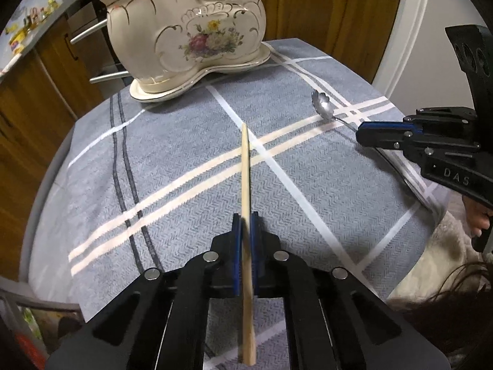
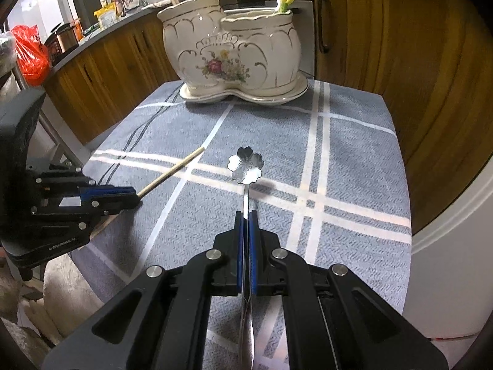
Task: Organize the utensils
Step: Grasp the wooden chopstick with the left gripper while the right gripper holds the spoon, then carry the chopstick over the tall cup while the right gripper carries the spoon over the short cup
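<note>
1. The bench [image 2: 354, 185] was covered by a grey-blue cloth crossed with white and dark stripes, and wooden cabinets stood behind it.
2. At the far end of the bench stood a cream ceramic utensil holder [image 1: 185, 34] with two compartments, gold trim and a painted flower spray, set on a matching saucer. Chopsticks stuck up from its left compartment, and a yellow-handled utensil rose from the right one.
3. The left gripper [image 1: 245, 215] hung over the near part of the bench, its blue-padded fingers pinching a single wooden chopstick [image 1: 245, 160]. The stick ran forward between the fingers, its tip pointing towards the holder and raised off the cloth.
4. The right gripper [image 2: 246, 214] was over the right side of the bench, well apart from the left one, its fingers pressed onto the thin handle of a metal spoon [image 2: 246, 165].
5. The spoon had a flower-shaped bowl, which was out ahead of the fingers above the striped cloth, short of the holder.
</note>
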Motion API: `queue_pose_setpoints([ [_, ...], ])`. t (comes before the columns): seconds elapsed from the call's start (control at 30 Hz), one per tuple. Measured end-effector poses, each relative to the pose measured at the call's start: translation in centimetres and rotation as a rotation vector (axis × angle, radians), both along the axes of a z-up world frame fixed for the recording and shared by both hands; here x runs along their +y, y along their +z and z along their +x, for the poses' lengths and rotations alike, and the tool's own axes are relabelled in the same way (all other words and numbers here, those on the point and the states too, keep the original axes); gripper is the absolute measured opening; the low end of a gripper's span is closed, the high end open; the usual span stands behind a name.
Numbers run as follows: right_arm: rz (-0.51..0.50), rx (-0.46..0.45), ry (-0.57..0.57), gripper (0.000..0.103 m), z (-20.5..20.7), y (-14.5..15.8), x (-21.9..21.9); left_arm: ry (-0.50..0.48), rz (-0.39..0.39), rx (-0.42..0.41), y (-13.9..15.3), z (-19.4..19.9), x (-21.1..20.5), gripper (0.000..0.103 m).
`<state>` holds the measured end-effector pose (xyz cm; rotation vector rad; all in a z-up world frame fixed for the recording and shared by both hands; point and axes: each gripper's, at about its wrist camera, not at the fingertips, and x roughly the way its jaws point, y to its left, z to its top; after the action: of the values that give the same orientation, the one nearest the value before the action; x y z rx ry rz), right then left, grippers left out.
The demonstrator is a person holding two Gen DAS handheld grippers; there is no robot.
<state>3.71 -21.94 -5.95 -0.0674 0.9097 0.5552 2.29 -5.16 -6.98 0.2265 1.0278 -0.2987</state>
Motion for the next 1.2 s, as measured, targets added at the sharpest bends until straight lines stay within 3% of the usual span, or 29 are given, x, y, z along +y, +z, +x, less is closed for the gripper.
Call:
queue_pose_setpoints([
  [0.27,0.045,-0.036,-0.003,0.003,0.4,0.7,-0.2,0.004,-0.049,-0.045,0.8,-0.2,1.3,0.006],
  [0.5,0.095,-0.132,-0.034,0.003,1.1,3.1,-0.6,-0.017,-0.151,-0.205,4.8,-0.7,2.6,0.006],
  [0.7,0.163,-0.269,-0.067,0.003,2.8,6.7,-0.4,-0.005,-0.235,-0.368,8.6,0.2,3.5,0.006],
  [1.0,0.289,-0.462,-0.09,0.003,6.8,11.6,0.5,0.048,-0.328,-0.553,13.0,4.4,5.1,0.006],
  [1.2,0.399,-0.54,-0.12,0.003,10.1,13.6,1.4,0.103,-0.442,-0.652,15.6,8.2,6.7,0.006],
])
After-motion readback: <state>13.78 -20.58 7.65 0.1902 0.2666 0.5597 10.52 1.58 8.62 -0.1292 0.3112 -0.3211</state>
